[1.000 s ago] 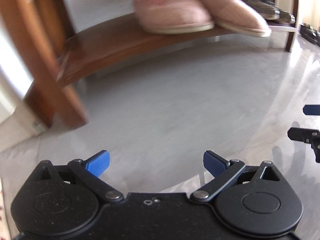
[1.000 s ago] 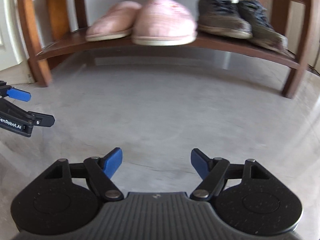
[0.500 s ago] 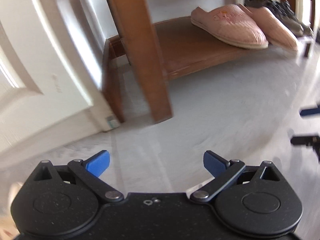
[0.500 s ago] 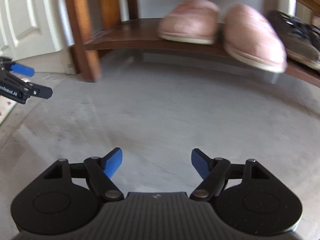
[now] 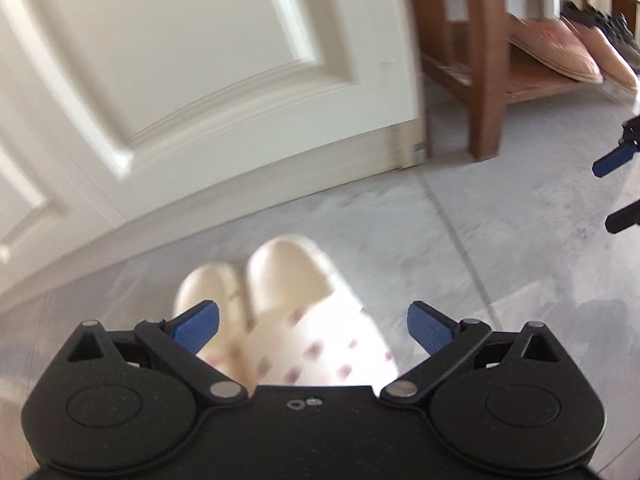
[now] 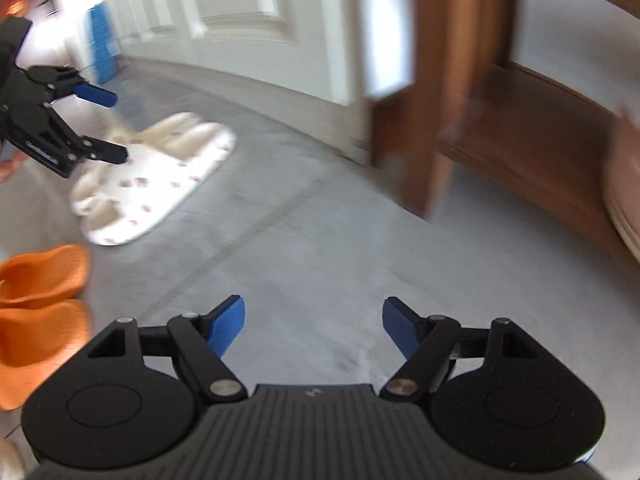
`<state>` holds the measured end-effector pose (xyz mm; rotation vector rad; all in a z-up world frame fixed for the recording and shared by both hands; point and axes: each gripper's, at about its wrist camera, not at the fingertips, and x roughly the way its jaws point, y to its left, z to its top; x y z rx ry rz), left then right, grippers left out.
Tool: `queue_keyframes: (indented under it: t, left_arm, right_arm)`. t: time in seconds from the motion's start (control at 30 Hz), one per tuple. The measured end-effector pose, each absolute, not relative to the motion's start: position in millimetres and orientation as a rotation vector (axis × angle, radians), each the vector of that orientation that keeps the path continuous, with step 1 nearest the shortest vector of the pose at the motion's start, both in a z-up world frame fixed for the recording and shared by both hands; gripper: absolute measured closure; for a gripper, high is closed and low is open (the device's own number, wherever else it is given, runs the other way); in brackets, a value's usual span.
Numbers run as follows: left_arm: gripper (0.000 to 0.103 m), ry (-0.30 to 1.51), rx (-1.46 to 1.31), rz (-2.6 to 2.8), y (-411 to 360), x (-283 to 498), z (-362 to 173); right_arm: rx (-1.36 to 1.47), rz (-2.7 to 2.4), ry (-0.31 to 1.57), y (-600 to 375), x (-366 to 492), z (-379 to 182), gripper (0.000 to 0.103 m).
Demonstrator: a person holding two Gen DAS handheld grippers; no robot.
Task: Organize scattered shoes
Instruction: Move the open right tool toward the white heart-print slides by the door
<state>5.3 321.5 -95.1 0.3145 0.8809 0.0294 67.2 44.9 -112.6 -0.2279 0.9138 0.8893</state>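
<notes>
1. The left tongs [image 5: 313, 326] stand wide apart with nothing pressed between the blue pads; they point down at the grey floor [image 5: 500, 248].
2. A pair of white slippers [image 5: 288, 320] with small pinkish marks lies on the floor right ahead of the left tongs, at twelve o'clock in the left wrist view. The toes point away toward the white door [image 5: 180, 60]. The two slippers lie side by side and touch.
3. In that view the slippers sit between the two blue pads, but lower down on the floor; the pads do not touch them. The picture is blurred, so how far above them the pads hang cannot be told.
4. The right tongs [image 6: 313, 326] are also spread apart and hold nothing; only bare floor shows between the pads.
5. From the right wrist view the white slippers [image 6: 156, 176] lie at about ten o'clock, well apart from the right tongs, with the left tongs [image 6: 110, 126] hanging just over their far end.
6. A pair of orange slippers [image 6: 36, 304] lies at nine o'clock of the right tongs, near the white pair but not touching it.
7. The wooden shoe rack [image 5: 486, 60] stands at two o'clock in the left view, with pink slippers [image 5: 560, 54] on its low shelf.
</notes>
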Motion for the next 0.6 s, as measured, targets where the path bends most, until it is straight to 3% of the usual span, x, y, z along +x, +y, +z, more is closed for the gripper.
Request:
queue_keyframes:
  t: [0.23, 0.37, 0.53, 0.6]
  left_arm:
    - [0.004, 0.795, 0.049, 0.231, 364.4, -69.8, -119.0]
    - [0.003, 0.744, 0.006, 0.268, 358.2, -106.8, -125.6]
    - [0.003, 0.715, -0.028, 0.302, 355.9, -122.7, -126.0]
    - [0.003, 0.697, -0.025, 0.356, 363.9, -122.9, -128.8]
  right_arm:
    - [-0.302, 1.055, 0.883, 152.6, 65.2, -71.1, 0.026]
    - [-0.116, 1.007, 0.966, 225.2, 81.0, -61.8, 0.028]
    - [-0.006, 0.849, 1.087, 299.2, 96.6, -70.7, 0.048]
    - [0.027, 0.808, 1.12, 315.4, 92.5, -76.3, 0.051]
